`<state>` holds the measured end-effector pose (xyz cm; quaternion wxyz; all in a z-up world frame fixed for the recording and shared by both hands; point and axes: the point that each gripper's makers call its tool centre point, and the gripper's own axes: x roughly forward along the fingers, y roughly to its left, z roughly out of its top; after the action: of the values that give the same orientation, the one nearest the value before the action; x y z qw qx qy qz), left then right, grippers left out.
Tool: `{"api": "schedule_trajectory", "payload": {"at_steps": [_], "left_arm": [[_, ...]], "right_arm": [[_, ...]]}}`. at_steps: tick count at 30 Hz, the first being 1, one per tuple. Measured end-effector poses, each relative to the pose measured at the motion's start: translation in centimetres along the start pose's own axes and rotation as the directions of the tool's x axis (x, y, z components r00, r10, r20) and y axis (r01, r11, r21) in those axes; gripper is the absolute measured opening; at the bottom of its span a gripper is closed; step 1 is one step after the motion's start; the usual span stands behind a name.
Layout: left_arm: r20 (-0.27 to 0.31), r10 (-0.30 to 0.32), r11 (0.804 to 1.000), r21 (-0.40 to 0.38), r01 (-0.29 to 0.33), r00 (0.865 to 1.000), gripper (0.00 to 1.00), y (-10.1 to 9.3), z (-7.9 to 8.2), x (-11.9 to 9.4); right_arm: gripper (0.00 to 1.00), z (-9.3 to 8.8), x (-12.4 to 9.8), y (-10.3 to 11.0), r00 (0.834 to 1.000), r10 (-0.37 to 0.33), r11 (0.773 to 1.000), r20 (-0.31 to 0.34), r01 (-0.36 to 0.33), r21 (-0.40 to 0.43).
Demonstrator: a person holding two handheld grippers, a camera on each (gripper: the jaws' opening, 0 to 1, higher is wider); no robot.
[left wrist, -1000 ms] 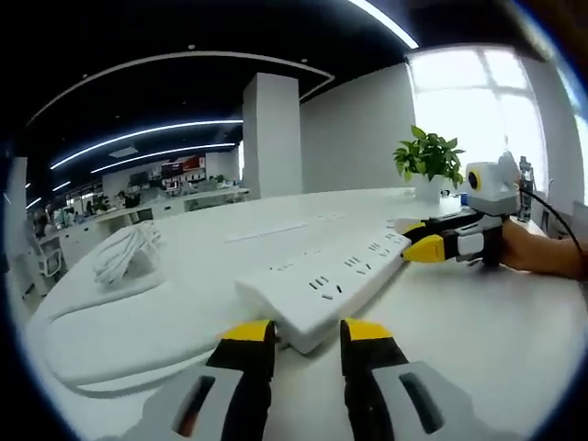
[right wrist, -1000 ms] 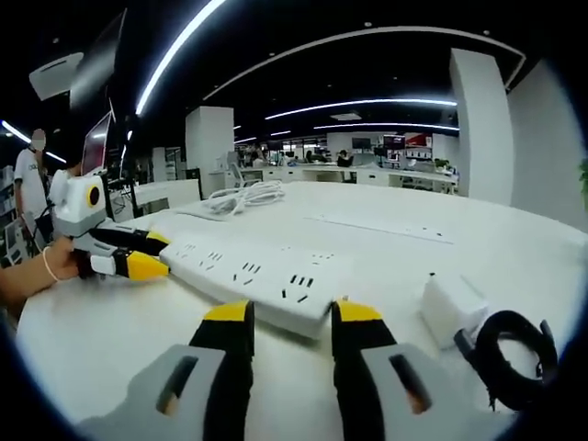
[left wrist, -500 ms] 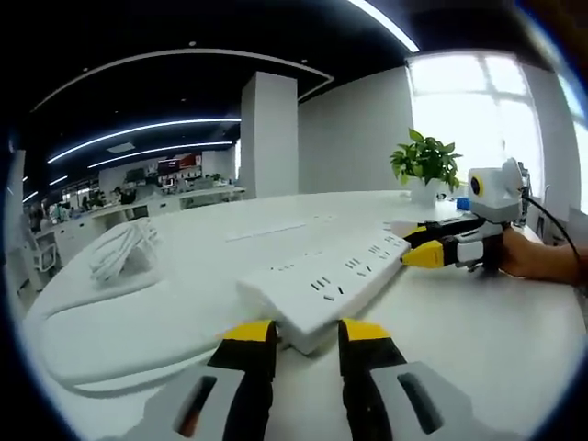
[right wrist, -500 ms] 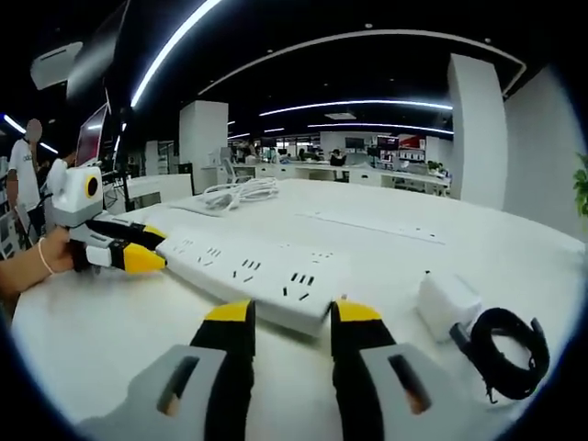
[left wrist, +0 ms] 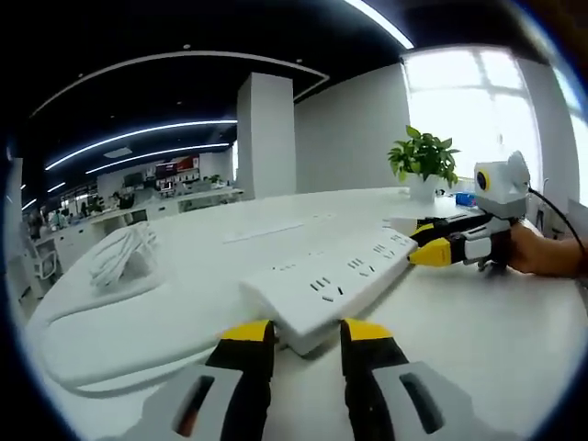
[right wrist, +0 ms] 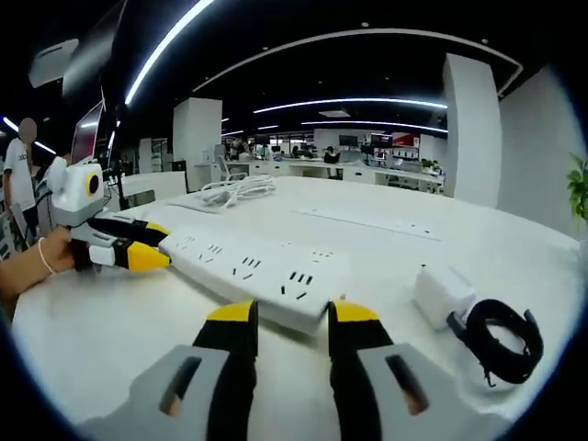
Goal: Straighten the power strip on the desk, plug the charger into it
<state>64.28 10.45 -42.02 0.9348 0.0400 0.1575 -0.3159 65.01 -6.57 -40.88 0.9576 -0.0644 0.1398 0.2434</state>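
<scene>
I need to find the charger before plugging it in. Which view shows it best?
The right gripper view: the white charger lies on the desk right of the power strip, its black cable coiled beside it. The left gripper view gives nothing of it.

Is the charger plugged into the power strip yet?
Not yet. The charger lies on the desk beside its coiled black cable, apart from the power strip.

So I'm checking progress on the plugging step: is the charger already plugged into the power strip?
No. In the right gripper view the charger lies on the desk beside the power strip, apart from its sockets.
</scene>
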Motion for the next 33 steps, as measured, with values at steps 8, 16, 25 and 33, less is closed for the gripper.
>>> {"api": "schedule_trajectory", "payload": {"at_steps": [8,16,25,33], "left_arm": [[0.002,0.0,1.0,0.001,0.0,1.0,0.29,0.1,0.08,0.14],[0.002,0.0,1.0,0.001,0.0,1.0,0.3,0.13,0.17,0.27],[0.022,0.019,1.0,0.006,-0.019,1.0,0.4,0.18,0.64,0.16],[0.011,0.027,0.999,0.029,-0.027,1.0,0.39,-0.09,0.42,0.38]], "right_arm": [[0.29,-0.08,-0.28,0.21,1.0,-0.01,1.0,-0.001,0.01,0.007],[0.29,-0.16,-0.39,0.09,1.0,-0.011,1.0,-0.011,0.01,-0.024],[0.39,-0.03,0.06,0.45,0.999,0.036,0.999,-0.006,-0.036,-0.027],[0.39,-0.25,0.18,0.37,0.999,0.043,0.999,-0.013,-0.044,-0.021]]}}
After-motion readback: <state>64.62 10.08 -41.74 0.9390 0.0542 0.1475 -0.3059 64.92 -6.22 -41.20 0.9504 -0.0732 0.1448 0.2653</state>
